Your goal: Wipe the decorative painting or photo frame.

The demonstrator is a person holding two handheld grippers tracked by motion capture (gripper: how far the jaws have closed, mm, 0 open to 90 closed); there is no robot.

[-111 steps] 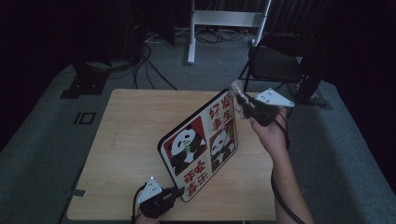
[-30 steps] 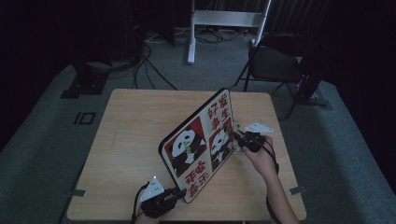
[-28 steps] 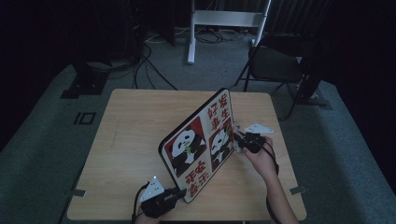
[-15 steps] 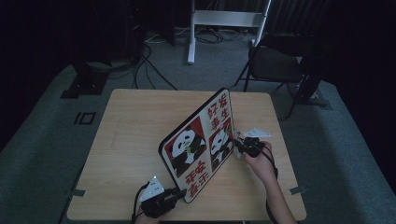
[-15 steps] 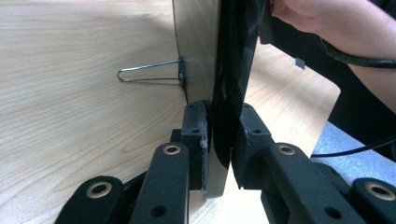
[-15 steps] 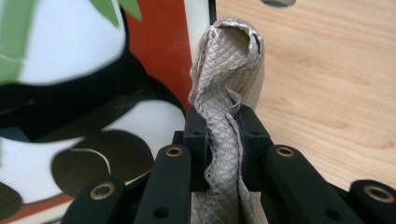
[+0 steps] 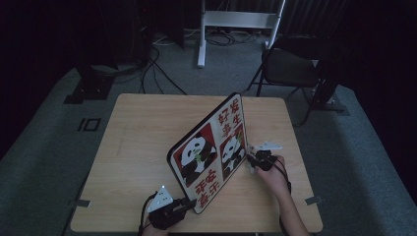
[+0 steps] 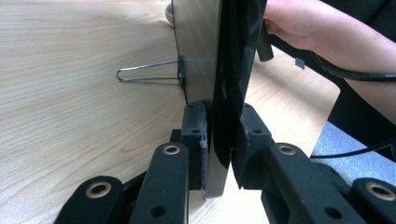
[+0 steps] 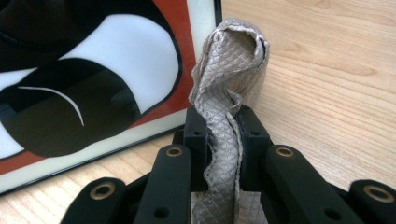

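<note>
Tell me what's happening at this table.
A person is cleaning a framed panda picture that stands on edge on a wooden table. The left gripper is clamped on the picture's near corner and holds it upright. The right gripper is shut on a bunched grey cloth, held low near the table beside the picture's lower front edge. Whether the cloth touches the glass is unclear.
</note>
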